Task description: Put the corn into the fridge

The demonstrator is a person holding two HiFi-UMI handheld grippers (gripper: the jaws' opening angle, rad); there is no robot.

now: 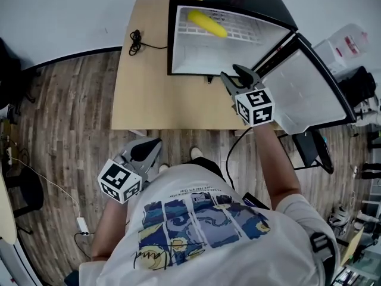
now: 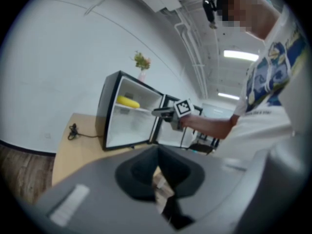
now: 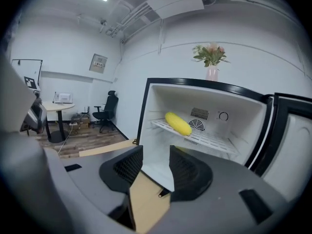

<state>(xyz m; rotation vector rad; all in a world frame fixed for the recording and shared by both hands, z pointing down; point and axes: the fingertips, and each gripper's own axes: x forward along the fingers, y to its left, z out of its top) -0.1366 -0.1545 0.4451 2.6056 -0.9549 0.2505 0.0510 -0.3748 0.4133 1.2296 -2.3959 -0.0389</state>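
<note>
A yellow corn cob [image 1: 207, 23] lies on the wire shelf inside the open mini fridge [image 1: 171, 40], which stands on a wooden table [image 1: 143, 94]. The corn [image 3: 178, 124] also shows in the right gripper view and the corn [image 2: 127, 102] in the left gripper view. My right gripper [image 1: 234, 74] hovers just in front of the fridge opening, near the hinge side, open with nothing between its jaws [image 3: 156, 152]. My left gripper [image 1: 152, 148] hangs low beside the person's body, off the table's near edge, shut and empty [image 2: 157, 152].
The fridge door [image 1: 309, 94] swings wide open to the right. A black cable [image 1: 136, 40] lies coiled at the table's far left. A vase of flowers [image 3: 211, 62] stands on top of the fridge. An office chair [image 3: 106, 111] and a round table [image 3: 58, 106] are farther off.
</note>
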